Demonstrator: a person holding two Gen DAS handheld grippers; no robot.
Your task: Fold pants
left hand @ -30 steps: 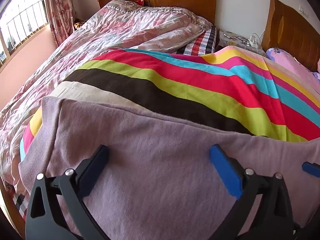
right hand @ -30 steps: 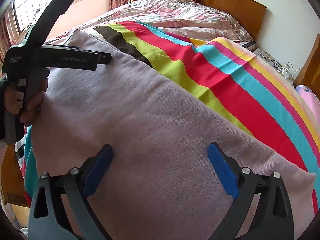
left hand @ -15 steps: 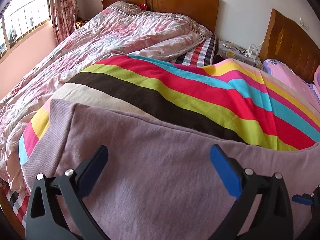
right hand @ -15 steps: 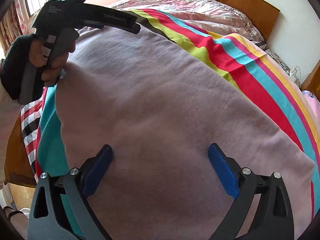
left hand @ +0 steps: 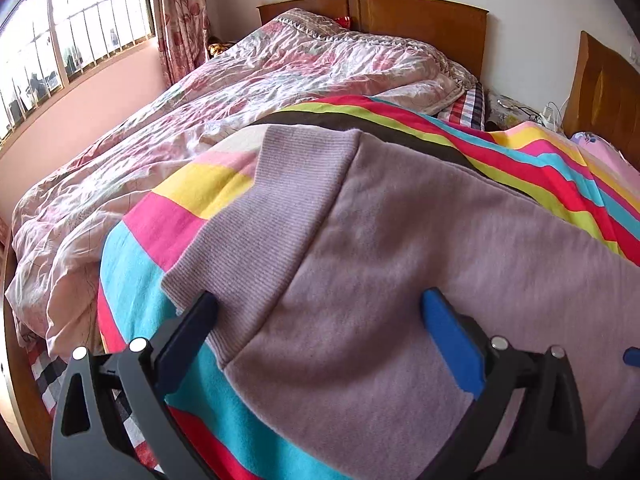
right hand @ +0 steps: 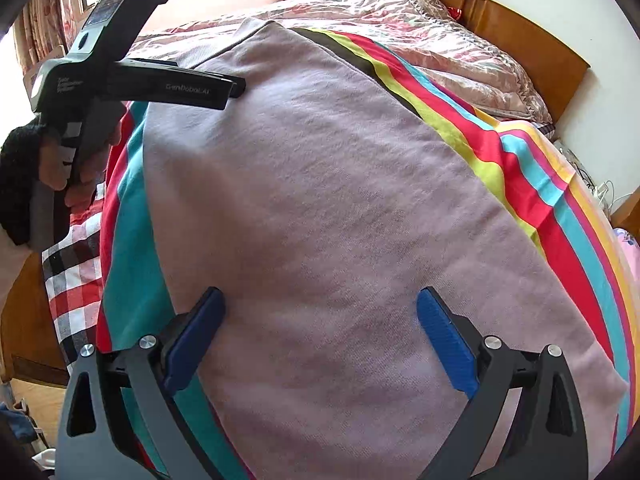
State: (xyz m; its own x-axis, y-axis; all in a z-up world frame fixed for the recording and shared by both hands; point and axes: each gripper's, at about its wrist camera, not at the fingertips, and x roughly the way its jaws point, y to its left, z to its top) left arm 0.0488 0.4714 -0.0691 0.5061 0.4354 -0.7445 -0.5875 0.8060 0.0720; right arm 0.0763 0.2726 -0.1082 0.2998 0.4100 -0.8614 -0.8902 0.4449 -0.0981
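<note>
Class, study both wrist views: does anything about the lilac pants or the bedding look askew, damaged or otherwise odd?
Nothing stands out. The lilac pants lie flat and smooth on the striped blanket, ribbed waistband unfolded. The pink quilt beyond is rumpled. Left gripper and right gripper are open.

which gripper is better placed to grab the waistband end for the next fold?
Left. The left gripper, open, straddles the ribbed waistband edge of the pants. The right gripper sits open over mid-leg fabric.

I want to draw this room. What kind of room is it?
A bedroom, most likely. There is a bed with a wooden headboard, a rumpled pink quilt and a striped blanket. The purple pants lie spread on that blanket.
</note>
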